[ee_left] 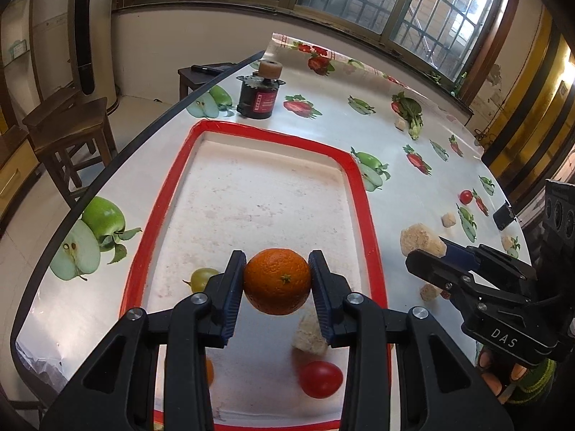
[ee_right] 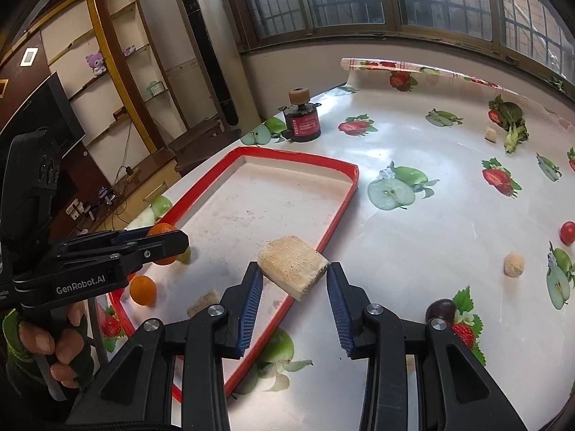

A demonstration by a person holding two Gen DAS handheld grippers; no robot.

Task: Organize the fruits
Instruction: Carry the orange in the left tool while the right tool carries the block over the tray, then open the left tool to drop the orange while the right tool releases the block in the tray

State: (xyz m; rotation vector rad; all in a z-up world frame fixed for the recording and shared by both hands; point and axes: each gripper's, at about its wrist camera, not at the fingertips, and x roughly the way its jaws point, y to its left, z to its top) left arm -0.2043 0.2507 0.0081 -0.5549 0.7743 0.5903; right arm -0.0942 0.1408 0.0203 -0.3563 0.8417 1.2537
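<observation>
My left gripper (ee_left: 277, 280) is shut on an orange (ee_left: 277, 281) and holds it above the near end of the red-rimmed white tray (ee_left: 361, 194). In the tray lie a green grape (ee_left: 202, 278), a red tomato (ee_left: 321, 379), a beige chunk (ee_left: 309, 332) and a second small orange (ee_right: 143, 290). My right gripper (ee_right: 293, 276) is shut on a beige fibrous block (ee_right: 291, 270), held over the tray's right rim (ee_right: 334, 228). The right gripper also shows in the left wrist view (ee_left: 427, 251), with the block (ee_left: 420, 240).
A black motor with a cork top (ee_left: 259, 95) stands beyond the tray. On the fruit-print tablecloth lie a cherry tomato (ee_right: 568, 232), small beige chunks (ee_right: 514, 265), a dark grape (ee_right: 440, 309) and a leafy vegetable (ee_right: 514, 125). Wooden stools (ee_left: 68, 136) stand left of the table.
</observation>
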